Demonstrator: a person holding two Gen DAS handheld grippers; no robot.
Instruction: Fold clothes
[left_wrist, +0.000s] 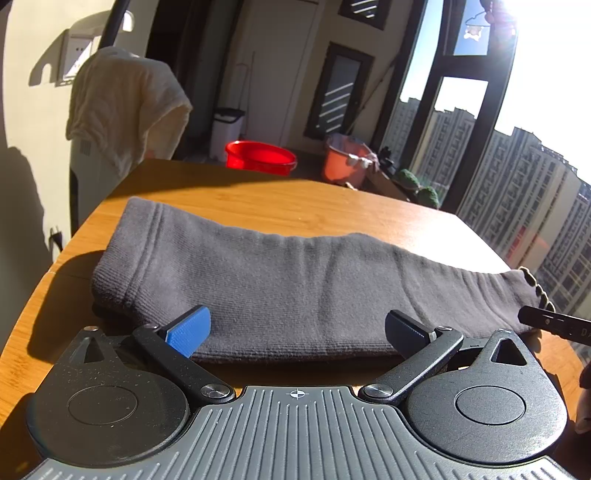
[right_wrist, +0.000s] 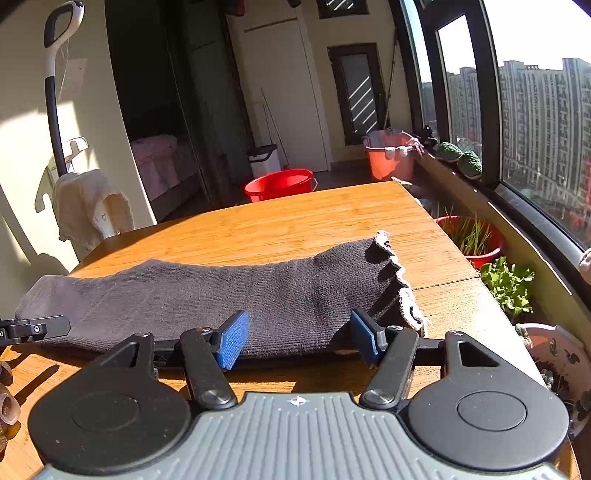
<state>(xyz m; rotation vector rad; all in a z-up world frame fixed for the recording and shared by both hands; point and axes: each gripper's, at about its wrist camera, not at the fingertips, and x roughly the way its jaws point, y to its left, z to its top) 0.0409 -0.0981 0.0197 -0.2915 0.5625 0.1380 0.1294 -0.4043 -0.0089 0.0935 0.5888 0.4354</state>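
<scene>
Ribbed grey housings fill the bottom of both wrist views, and from each a pair of black linkage arms with blue textured pads reaches forward. Both the left gripper (left_wrist: 295, 332) and the right gripper (right_wrist: 299, 341) stand spread wide, holding nothing, poised at the near edge of the dark grey ribbed knit garment (left_wrist: 280, 280) lying long and flat across the middle of the frame on the honey-coloured bamboo table (right_wrist: 295, 218). Its scalloped pale-trimmed hem (right_wrist: 399, 280) sits at right, its banded cuff at left. Soft, limp knit will likely sag, so pinching both layers squarely near the edge, at matching depth, should keep the fold even.
</scene>
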